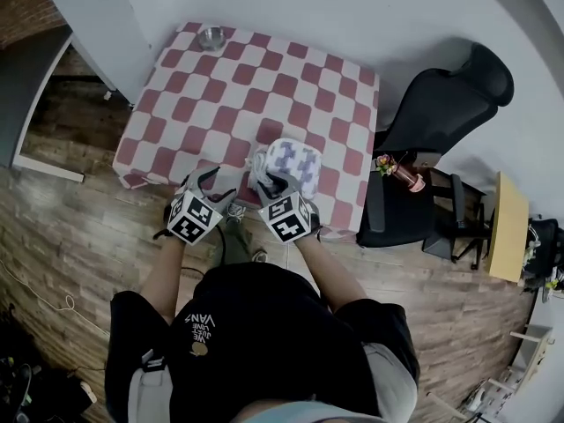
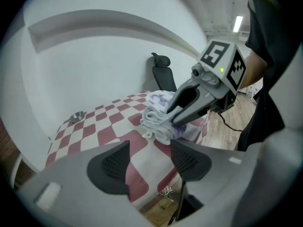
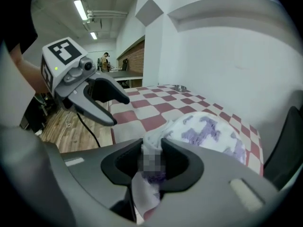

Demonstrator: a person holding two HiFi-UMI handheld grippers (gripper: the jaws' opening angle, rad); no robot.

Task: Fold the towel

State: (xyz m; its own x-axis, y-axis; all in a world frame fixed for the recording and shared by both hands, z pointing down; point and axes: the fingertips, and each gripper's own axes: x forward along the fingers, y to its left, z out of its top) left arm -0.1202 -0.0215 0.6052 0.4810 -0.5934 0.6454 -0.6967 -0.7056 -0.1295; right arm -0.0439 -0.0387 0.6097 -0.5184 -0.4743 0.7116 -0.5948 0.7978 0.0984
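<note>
A bunched white towel with purple print (image 1: pixel 293 164) lies near the front edge of the red-and-white checked table (image 1: pixel 229 95). My right gripper (image 1: pixel 265 177) is shut on the towel's near edge; in the right gripper view a fold of the cloth (image 3: pixel 150 148) is pinched between the pads and a tail hangs below them. My left gripper (image 1: pixel 210 179) hovers over the table's front edge, just left of the towel, open with nothing between its pads (image 2: pixel 113 161). In the left gripper view the right gripper (image 2: pixel 173 117) bites into the towel (image 2: pixel 156 112).
A small metal bowl (image 1: pixel 211 38) sits at the table's far edge. A black office chair (image 1: pixel 441 104) stands to the right of the table, with a pink bottle (image 1: pixel 407 177) on its seat. A cable (image 1: pixel 220 245) lies on the wooden floor below the table's front edge.
</note>
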